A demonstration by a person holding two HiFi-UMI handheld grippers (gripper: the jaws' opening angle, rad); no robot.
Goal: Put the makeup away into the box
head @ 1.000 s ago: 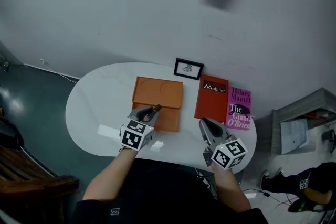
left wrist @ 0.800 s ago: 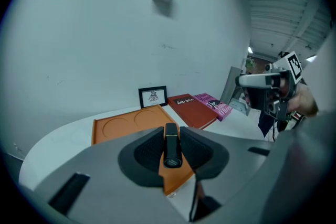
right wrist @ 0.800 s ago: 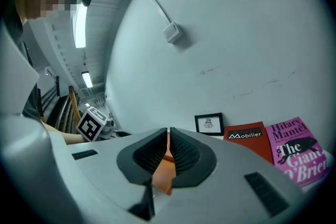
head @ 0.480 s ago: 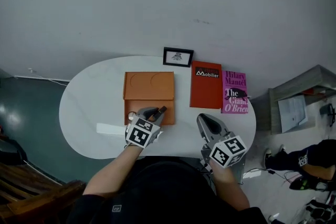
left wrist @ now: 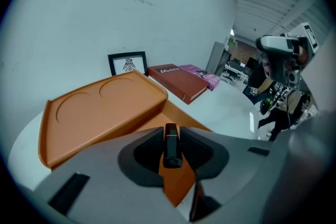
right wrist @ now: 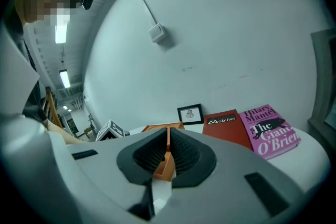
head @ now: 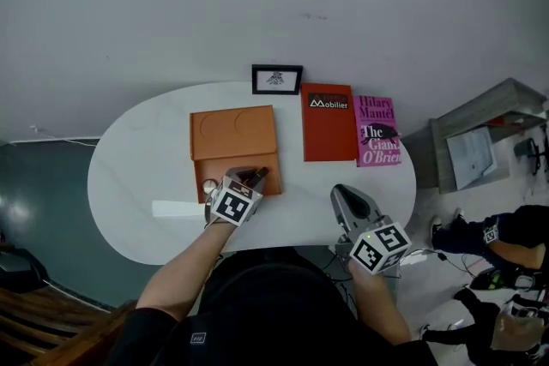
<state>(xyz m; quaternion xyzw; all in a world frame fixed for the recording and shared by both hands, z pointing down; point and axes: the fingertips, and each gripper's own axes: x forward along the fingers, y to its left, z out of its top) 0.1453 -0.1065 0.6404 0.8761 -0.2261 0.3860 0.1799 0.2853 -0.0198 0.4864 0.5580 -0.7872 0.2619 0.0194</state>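
An orange box (head: 237, 169) lies on the white table with its lid (head: 233, 132) folded open toward the wall. My left gripper (head: 251, 177) hovers over the box's near right part, shut on a dark lipstick tube (left wrist: 171, 148) that sticks out past the fingertips (head: 257, 176). In the left gripper view the lid (left wrist: 100, 107) and the box's orange floor (left wrist: 181, 119) lie just beyond the jaws. A small round item (head: 208, 184) rests in the box's left part. My right gripper (head: 345, 195) is shut and empty, over the table's front right.
A red book (head: 329, 133), a pink book (head: 377, 132) and a small framed picture (head: 276, 79) sit along the wall. A flat white strip (head: 177, 208) lies on the table left of my left gripper. The table edge (head: 283, 244) is close to me.
My left gripper has come down with the lipstick over the near part of the box. My right gripper has drifted slightly right and nearer, staying shut.
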